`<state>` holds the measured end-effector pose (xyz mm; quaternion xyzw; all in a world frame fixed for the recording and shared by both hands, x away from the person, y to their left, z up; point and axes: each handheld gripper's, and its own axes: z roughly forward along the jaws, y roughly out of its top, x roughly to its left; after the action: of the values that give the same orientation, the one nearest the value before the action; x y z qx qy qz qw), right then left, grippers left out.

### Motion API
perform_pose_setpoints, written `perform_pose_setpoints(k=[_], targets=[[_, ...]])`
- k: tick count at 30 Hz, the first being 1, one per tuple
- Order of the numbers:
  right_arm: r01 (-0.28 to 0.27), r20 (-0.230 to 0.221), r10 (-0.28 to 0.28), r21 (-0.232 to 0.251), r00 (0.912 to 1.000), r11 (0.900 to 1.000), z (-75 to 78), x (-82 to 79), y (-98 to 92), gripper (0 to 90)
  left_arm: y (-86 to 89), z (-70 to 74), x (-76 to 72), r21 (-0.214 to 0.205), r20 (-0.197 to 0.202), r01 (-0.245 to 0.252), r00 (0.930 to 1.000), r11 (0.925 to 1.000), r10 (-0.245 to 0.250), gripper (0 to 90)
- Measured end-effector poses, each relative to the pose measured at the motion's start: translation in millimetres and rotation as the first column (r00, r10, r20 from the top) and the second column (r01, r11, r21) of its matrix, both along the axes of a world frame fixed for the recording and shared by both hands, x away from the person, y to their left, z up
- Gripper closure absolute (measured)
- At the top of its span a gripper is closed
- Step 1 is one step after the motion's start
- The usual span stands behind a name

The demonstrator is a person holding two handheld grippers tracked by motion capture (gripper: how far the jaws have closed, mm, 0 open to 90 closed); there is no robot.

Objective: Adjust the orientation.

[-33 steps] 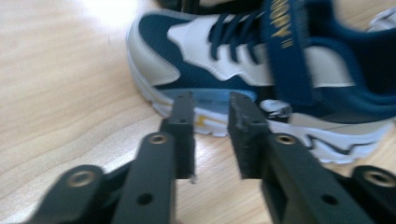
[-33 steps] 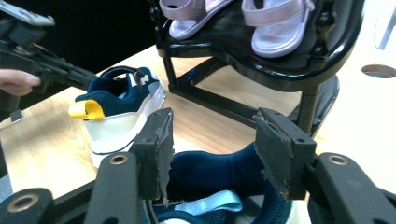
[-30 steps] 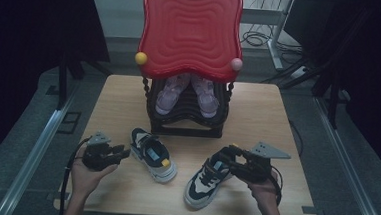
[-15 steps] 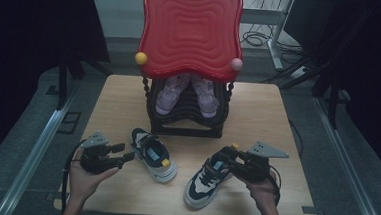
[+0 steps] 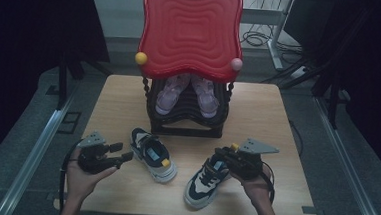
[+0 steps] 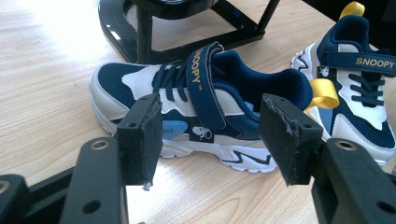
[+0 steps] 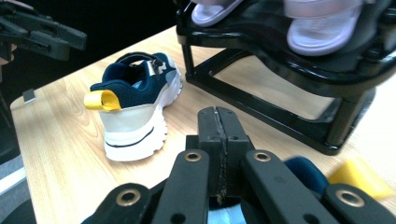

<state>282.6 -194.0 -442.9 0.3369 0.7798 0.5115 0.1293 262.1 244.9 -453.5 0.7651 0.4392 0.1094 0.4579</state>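
The left claw (image 6: 210,140) has just opened beside one blue-and-white sneaker (image 6: 196,112), the right claw (image 5: 225,157) has just clamped on the other sneaker's (image 5: 205,181) collar, and both still wait off the black shoe rack (image 5: 188,115).

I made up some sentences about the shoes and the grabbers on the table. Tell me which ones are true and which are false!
1. Two navy and white sneakers sit on the table. True: the left sneaker and the right sneaker are both on the wooden table.
2. The left gripper is squeezing a sneaker. False: its jaws have just been opening and stand apart, not touching the shoe.
3. The right gripper has its jaws shut. True: they have just closed, at the heel end of the right sneaker.
4. The black shoe rack is empty. False: a pair of pale pink shoes sits on it.
5. The sneakers have green heel loops. False: the loops are yellow.
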Motion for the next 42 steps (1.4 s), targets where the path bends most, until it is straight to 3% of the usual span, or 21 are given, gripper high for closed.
perform_pose_setpoints(k=[9,14,19,25,34,42], targets=[[-0.054,-0.027,0.053,-0.056,0.9982,0.9970,6.7,19.1,34.1,89.8,0.0,4.0,-2.5,-0.007,0.008,0.024,0.9997,0.9997,-0.024,40.3],[-0.092,-0.066,0.086,-0.091,0.9941,0.9916,7.7,27.2,54.4,89.8,-0.1,4.3,-1.8,-0.015,0.011,0.027,0.9996,0.9995,-0.027,40.2],[-0.126,-0.086,0.118,-0.097,0.9893,0.9872,6.0,31.3,70.2,89.9,-2.0,4.6,-1.5,-0.016,0.008,0.032,0.9994,0.9993,-0.032,40.2],[-0.126,-0.107,0.115,-0.101,0.9876,0.9869,2.6,39.4,89.0,89.8,-1.1,4.5,-0.7,0.011,0.002,-0.002,1.0000,0.9999,0.002,40.8],[-0.143,-0.152,0.121,-0.138,0.9809,0.9801,-8.1,45.1,114.1,89.8,-0.2,5.1,-0.9,0.008,0.003,-0.002,1.0000,1.0000,0.002,40.9],[-0.171,-0.168,0.140,-0.192,0.9758,0.9663,-11.4,44.4,133.8,89.8,-1.4,5.1,-1.3,0.018,0.001,-0.010,1.0000,0.9998,0.010,41.2]])
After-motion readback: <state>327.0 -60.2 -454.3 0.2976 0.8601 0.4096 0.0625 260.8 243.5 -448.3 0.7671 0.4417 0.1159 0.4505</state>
